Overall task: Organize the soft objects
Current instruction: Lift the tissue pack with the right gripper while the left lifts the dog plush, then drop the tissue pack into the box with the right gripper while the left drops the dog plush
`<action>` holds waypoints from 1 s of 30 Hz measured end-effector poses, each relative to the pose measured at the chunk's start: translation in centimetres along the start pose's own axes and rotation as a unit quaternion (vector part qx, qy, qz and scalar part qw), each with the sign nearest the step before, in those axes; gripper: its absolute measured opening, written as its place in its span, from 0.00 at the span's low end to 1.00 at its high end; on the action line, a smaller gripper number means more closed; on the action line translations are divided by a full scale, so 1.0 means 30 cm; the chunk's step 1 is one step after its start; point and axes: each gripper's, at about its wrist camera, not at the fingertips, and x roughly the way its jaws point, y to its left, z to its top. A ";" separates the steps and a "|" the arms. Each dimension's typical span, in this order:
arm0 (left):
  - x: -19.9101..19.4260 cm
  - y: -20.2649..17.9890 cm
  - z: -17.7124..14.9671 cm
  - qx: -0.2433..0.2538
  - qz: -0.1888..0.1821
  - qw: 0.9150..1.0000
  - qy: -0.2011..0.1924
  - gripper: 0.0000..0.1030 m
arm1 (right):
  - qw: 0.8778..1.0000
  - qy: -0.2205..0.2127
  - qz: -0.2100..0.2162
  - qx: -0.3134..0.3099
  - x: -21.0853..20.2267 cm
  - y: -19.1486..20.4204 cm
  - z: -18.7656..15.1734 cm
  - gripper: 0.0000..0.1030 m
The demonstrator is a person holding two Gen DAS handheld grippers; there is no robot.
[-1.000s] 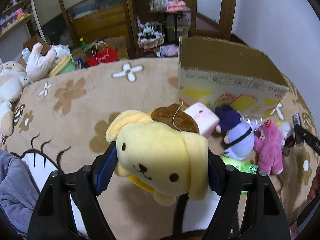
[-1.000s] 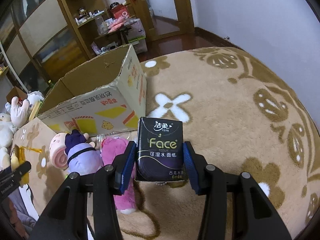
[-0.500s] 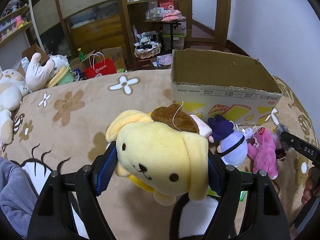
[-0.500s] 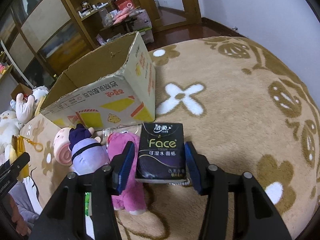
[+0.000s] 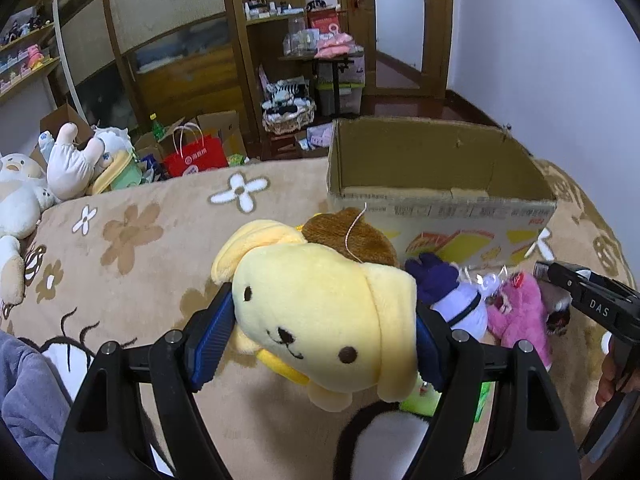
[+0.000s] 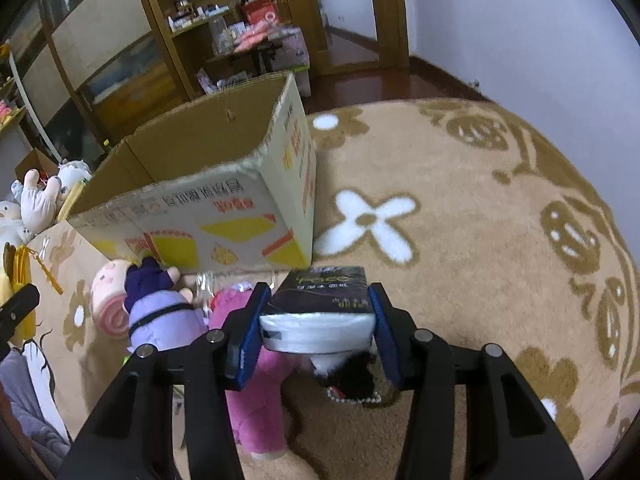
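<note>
My left gripper is shut on a yellow dog plush with a brown cap, held above the carpet. My right gripper is shut on a black tissue pack, now tipped forward so its white end faces me. An open cardboard box stands ahead; it also shows in the right wrist view. A purple plush, a pink plush and a pink roll toy lie before the box. The right gripper shows at the right edge of the left wrist view.
A beige flower-patterned carpet covers the floor. White plush toys and a red bag lie at the far left. Wooden shelves and a doorway stand behind. A green packet lies under my left gripper.
Both grippers have risen and moved toward the box, so its open top shows more. The tissue pack has tipped forward in the right gripper.
</note>
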 end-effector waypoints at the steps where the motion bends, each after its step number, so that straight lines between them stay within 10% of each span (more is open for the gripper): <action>1: -0.005 0.001 0.006 0.000 0.001 1.000 -0.006 0.75 | 1.000 -0.006 0.002 -0.002 -0.009 0.004 0.005 0.49; 18: -0.166 -0.067 0.117 0.049 -0.020 0.983 -0.178 0.75 | 0.986 -0.157 0.046 -0.024 -0.295 0.098 0.112 0.48; 30: -0.058 -0.127 0.247 0.084 -0.020 0.979 -0.187 0.75 | 0.970 -0.207 0.066 -0.109 -0.271 0.236 0.238 0.48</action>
